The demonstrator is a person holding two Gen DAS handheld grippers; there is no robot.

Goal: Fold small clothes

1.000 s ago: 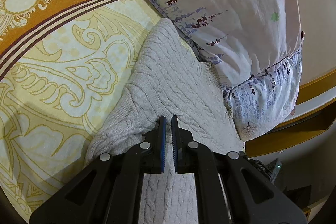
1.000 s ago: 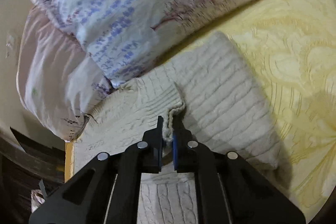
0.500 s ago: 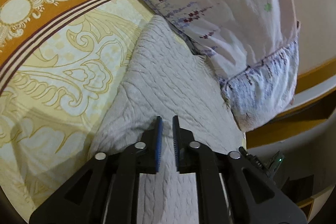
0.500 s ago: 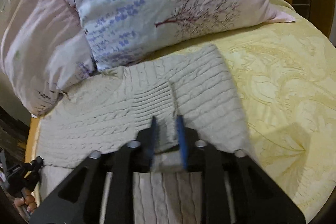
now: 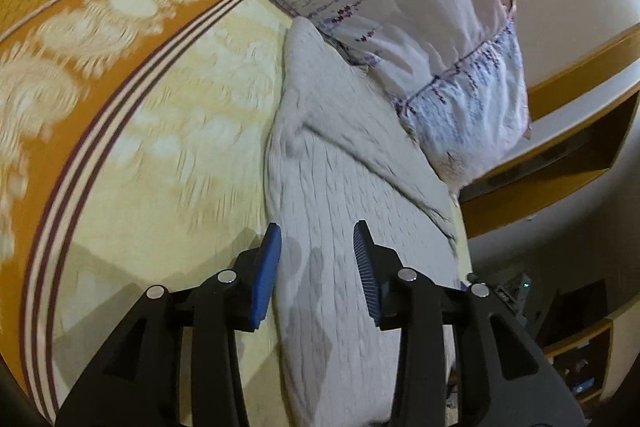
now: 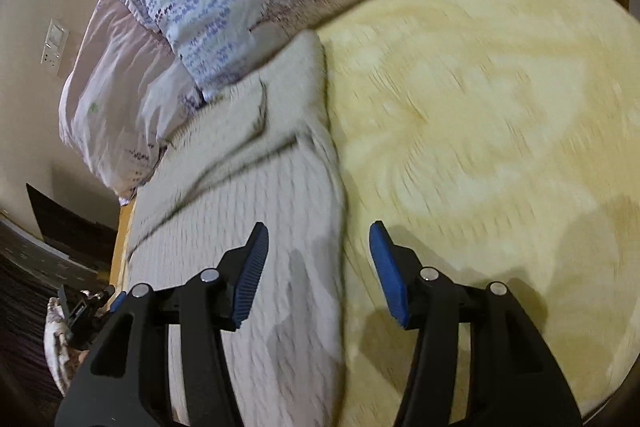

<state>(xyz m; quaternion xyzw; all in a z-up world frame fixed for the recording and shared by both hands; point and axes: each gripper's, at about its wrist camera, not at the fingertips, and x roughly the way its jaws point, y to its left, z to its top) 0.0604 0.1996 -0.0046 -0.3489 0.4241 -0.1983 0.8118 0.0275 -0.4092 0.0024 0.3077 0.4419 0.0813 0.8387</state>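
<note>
Left wrist view: the left gripper (image 5: pixel 317 259) is opening and holds nothing. The knitted sweater (image 5: pixel 344 163) lies on the bed (image 5: pixel 160 155) under it, its long axis running toward 12 o'clock.

Right wrist view: the right gripper (image 6: pixel 318 259) stands half open and empty above the sweater's (image 6: pixel 256 211) right edge, with the cloth mostly at 10 o'clock.

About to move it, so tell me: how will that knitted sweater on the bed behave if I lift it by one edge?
The sweater will likely flop and unfold, since it already creases and drapes. Its thick cable knit probably grips ribbed pads well.
</note>
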